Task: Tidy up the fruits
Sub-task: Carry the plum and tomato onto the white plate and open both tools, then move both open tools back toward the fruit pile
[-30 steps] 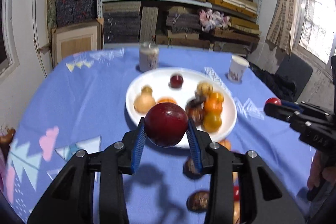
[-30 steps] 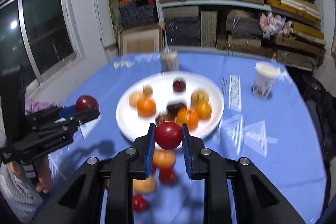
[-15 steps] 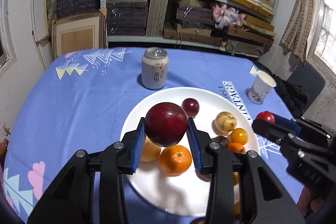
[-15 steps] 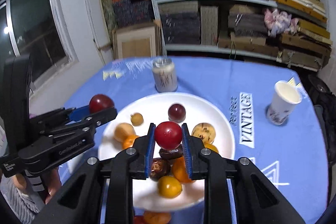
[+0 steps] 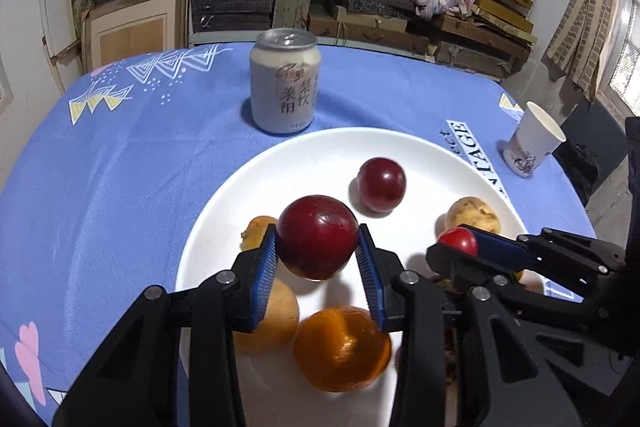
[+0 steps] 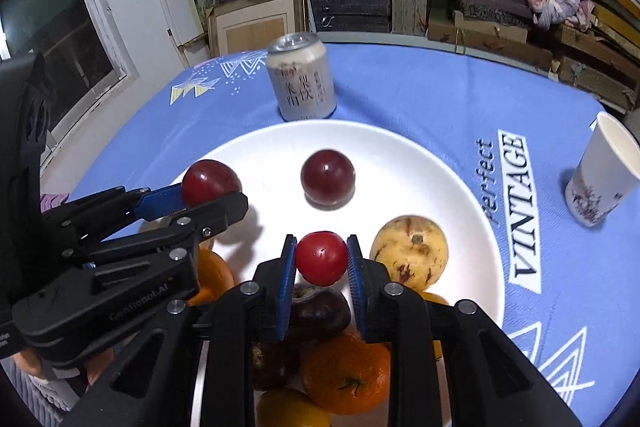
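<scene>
— Two fruits are in the air at once. What is the biggest thing in view?

— Blue-clothed table, filling both frames, then the white plate at lower centre. On it lie a dark plum, a speckled yellow fruit, an orange and several more, partly hidden by the grippers.

— So most of the sorting is done?

— It looks well along: the plate is fairly full. Whether loose fruit remains on the table I cannot tell from here.

— And the grippers?

— Left gripper: jaws part closed, pads pressed on a big dark-red fruit held over the plate's near-left part. Right gripper: jaws nearly together, clamped on a small red fruit above the plate's middle, just beside the yellow one.

— What is left?

— Setting both down in free spots. The can and the paper cup, beyond the plate, are no part of it.
</scene>
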### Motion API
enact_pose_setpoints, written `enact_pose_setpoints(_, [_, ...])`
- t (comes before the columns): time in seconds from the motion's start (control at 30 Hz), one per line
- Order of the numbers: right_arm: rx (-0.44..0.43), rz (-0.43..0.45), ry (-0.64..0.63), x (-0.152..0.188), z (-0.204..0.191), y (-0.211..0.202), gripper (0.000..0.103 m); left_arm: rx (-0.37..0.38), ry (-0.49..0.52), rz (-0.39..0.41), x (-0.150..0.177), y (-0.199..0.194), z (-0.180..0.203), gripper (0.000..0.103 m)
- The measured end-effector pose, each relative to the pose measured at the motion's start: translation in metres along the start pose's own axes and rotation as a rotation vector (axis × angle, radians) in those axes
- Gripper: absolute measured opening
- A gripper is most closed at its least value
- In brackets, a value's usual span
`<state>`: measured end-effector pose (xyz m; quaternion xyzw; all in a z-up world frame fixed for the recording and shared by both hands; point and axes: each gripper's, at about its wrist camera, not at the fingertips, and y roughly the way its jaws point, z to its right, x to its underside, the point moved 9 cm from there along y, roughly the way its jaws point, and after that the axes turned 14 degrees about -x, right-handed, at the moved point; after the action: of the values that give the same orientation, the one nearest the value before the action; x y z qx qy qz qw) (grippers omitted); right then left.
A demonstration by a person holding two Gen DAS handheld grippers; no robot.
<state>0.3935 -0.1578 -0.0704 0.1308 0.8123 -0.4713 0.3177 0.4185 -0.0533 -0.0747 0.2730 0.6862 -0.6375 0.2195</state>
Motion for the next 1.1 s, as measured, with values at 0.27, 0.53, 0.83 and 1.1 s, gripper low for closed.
enact_pose_setpoints(0.27, [0.0,0.028,-0.008,-0.001,0.001,-0.005,0.036,0.045,-0.017,0.007,0.008,-0.001,0.006,0.04])
enact_pose_setpoints(0.53, [-0.009,0.097,-0.01,-0.011,-0.001,-0.032,0.046,0.083,-0.069,0.074,-0.001,-0.034,-0.01,0.058])
enact_pose_setpoints(0.83, [-0.032,0.128,-0.024,-0.008,-0.027,-0.063,0.048,0.065,-0.077,0.076,0.022,-0.074,-0.023,0.058])
enact_pose_setpoints(1.1, [-0.06,0.174,-0.059,0.032,-0.06,-0.109,0.061,0.068,0.024,0.064,0.107,-0.111,-0.021,0.058])
